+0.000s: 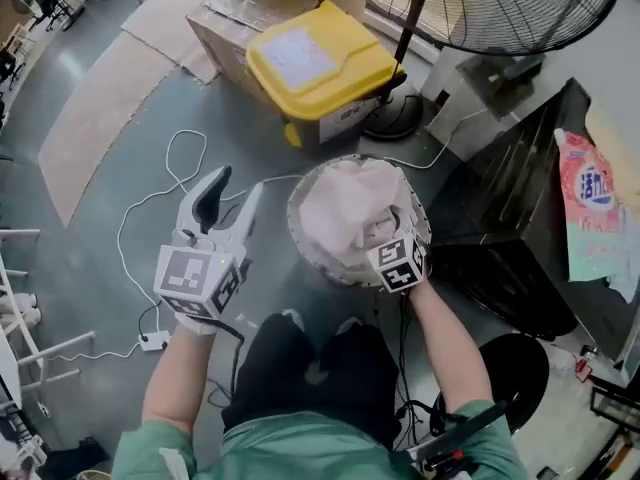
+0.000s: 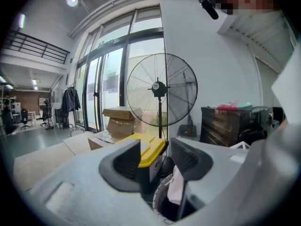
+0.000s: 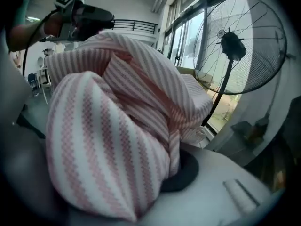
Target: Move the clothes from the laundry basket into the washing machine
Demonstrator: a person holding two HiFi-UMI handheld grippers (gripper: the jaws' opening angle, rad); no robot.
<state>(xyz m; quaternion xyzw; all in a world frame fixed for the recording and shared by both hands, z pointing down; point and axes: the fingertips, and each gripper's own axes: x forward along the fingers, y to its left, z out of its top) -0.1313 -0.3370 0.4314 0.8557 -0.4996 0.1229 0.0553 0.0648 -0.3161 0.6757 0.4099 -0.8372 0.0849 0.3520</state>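
While the person's right gripper [image 1: 392, 236] stands over the near right part of the round white laundry basket [image 1: 300, 230], its jaws are clamped on a pink-and-white striped garment [image 1: 350, 200]. The right gripper view shows that garment [image 3: 117, 126] bunched up over the jaws, so that only one dark pad peeps out beneath a fold pinched against it. Seen from the head, the garment is heaped across the basket's mouth and hides almost all of it; whether it hangs clear of the basket or touches it cannot be told. Just left of the basket the left gripper [image 1: 240, 184] is held with its jaws standing apart and nothing between them; the left gripper view looks through that gap to the basket's rim [image 2: 162, 202] below, with a strip of pink cloth hanging over it. On the far side of the basket sits a bin with a yellow lid [image 1: 320, 60], with cardboard boxes [image 1: 215, 23] behind it and a large pedestal fan [image 1: 500, 8] off to the basket's far right. Right of the basket stands a dark boxy unit [image 1: 520, 188] with a pink detergent bag [image 1: 590, 203] lying on top. A white cable [image 1: 150, 203] loops over the grey floor left of the basket and runs to a power strip [image 1: 153, 341].
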